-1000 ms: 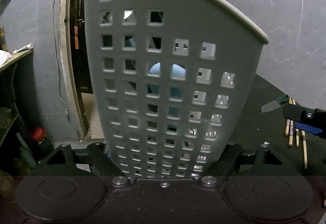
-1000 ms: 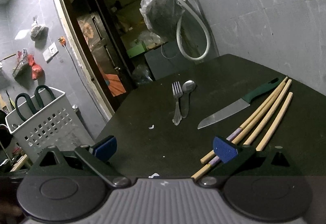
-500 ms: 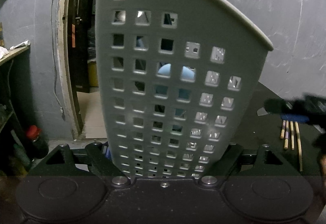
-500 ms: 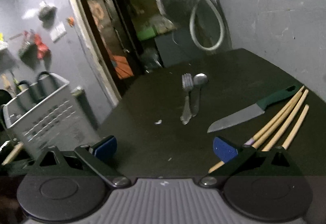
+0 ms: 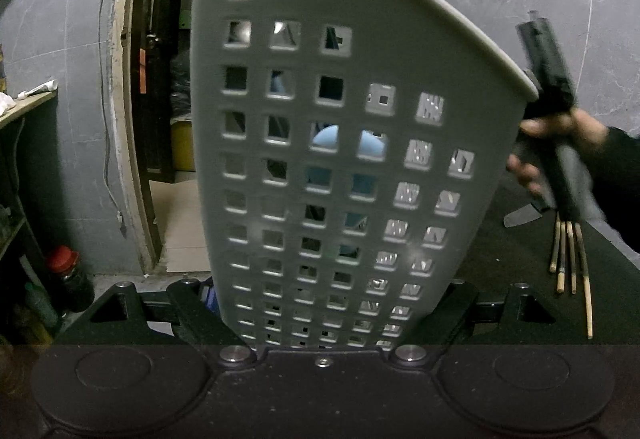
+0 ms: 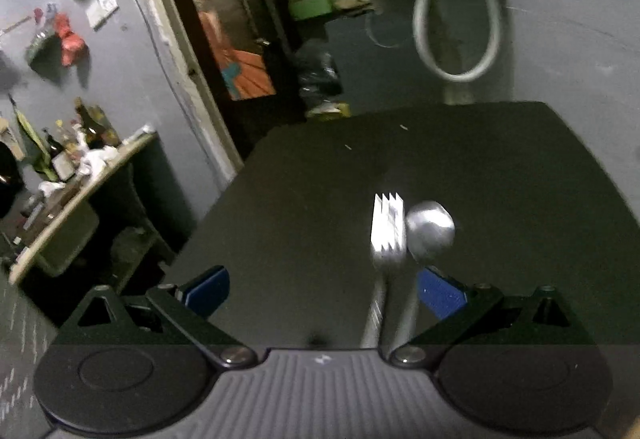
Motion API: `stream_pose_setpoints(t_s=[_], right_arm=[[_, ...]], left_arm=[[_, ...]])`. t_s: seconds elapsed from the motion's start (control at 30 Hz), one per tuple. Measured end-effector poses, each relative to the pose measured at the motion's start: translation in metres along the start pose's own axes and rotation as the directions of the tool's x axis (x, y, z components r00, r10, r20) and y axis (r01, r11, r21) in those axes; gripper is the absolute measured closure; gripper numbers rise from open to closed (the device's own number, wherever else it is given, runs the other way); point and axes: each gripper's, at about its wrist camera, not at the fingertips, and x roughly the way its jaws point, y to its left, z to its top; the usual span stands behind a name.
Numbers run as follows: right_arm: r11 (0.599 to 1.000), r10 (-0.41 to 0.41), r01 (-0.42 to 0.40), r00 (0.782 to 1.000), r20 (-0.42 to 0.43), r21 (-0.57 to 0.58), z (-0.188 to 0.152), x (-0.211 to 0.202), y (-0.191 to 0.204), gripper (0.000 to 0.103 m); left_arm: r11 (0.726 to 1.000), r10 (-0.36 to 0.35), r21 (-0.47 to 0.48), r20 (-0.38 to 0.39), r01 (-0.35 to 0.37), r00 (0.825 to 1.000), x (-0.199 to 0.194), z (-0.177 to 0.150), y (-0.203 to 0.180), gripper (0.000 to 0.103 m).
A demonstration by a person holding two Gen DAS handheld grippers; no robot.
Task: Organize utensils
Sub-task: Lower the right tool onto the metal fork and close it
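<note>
A white perforated basket [image 5: 320,119] fills the left wrist view, tilted, with something blue showing through its holes. My left gripper [image 5: 320,303] has a finger against each side of the basket's lower end and is shut on it. A steel fork [image 6: 385,227] and spoon [image 6: 431,230] lie side by side on the dark table [image 6: 460,167]. My right gripper [image 6: 324,291] hovers open over them, their handles running down just inside its right fingertip [image 6: 440,293]. A knife blade [image 5: 520,216] and several chopsticks [image 5: 568,259] lie right of the basket.
In the left wrist view a person's hand [image 5: 560,135] grips the right gripper's handle beside the basket's rim. A doorway [image 6: 240,39] opens beyond the table. A cluttered shelf with bottles [image 6: 72,159] stands at the left. A hose [image 6: 460,19] hangs on the back wall.
My right gripper has swung over the fork and spoon; knife, chopsticks and basket left its view. In the left wrist view the hand rose beside the basket, which shifted slightly right.
</note>
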Motion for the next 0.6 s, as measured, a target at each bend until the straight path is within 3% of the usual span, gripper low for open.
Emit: stream_pose_setpoints(t_s=[0.23, 0.47, 0.6], right_arm=[[0.986, 0.064, -0.07, 0.997, 0.047, 0.154, 0.024, 0.042, -0.037, 0.0], [0.992, 0.065, -0.069, 0.997, 0.04, 0.105, 0.033, 0.074, -0.049, 0.002], [0.991, 0.076, -0.081, 0.996, 0.045, 0.103, 0.035, 0.081, -0.05, 0.009]], left_arm=[[1.0, -0.01, 0.001, 0.001, 0.01, 1.0, 0.001, -0.001, 0.002, 0.017], [1.0, -0.02, 0.002, -0.005, 0.02, 1.0, 0.004, -0.002, 0.005, 0.018], [1.0, -0.022, 0.004, -0.008, 0.022, 1.0, 0.005, -0.002, 0.007, 0.018]])
